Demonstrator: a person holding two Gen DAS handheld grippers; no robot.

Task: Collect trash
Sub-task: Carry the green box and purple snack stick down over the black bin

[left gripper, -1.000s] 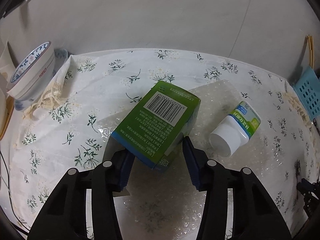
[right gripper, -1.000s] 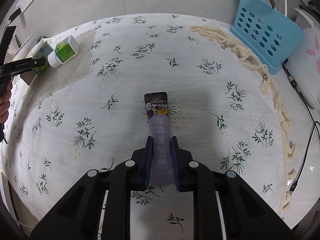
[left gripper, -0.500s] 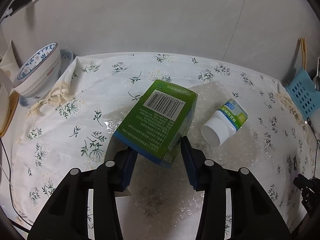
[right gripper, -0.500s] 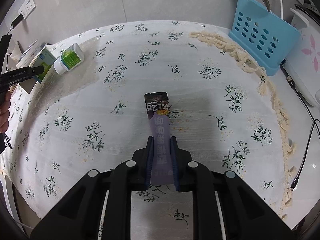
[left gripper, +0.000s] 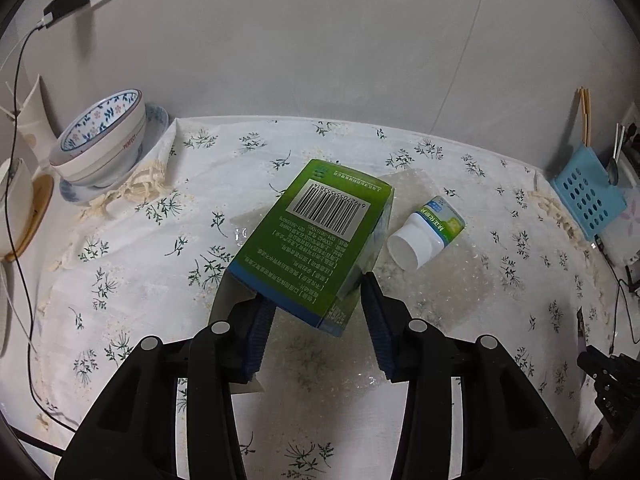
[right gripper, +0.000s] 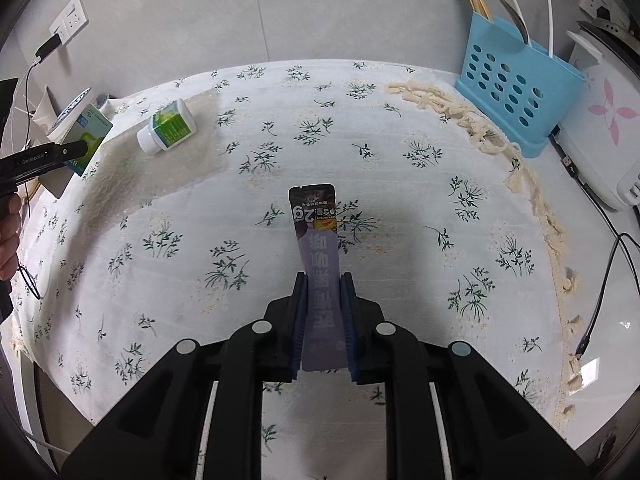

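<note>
Green box [left gripper: 316, 240] and purple sachet [right gripper: 318, 240], clamped in left tool [left gripper: 318, 304] and right tool [right gripper: 323, 304], now ride higher.

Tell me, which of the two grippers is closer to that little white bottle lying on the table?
Left. The left gripper, holding the green box, is right beside the bottle. The right gripper, holding a purple packet, is much farther off, toward the table's middle.

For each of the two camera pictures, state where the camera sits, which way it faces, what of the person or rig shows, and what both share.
Left wrist: on the left gripper, looking down its fingers at the green box it holds.
Right wrist: on the right gripper, looking down at its purple sachet; a hand shows at the edge.
Shared: box, white bottle, blue rack, floral tablecloth.
</note>
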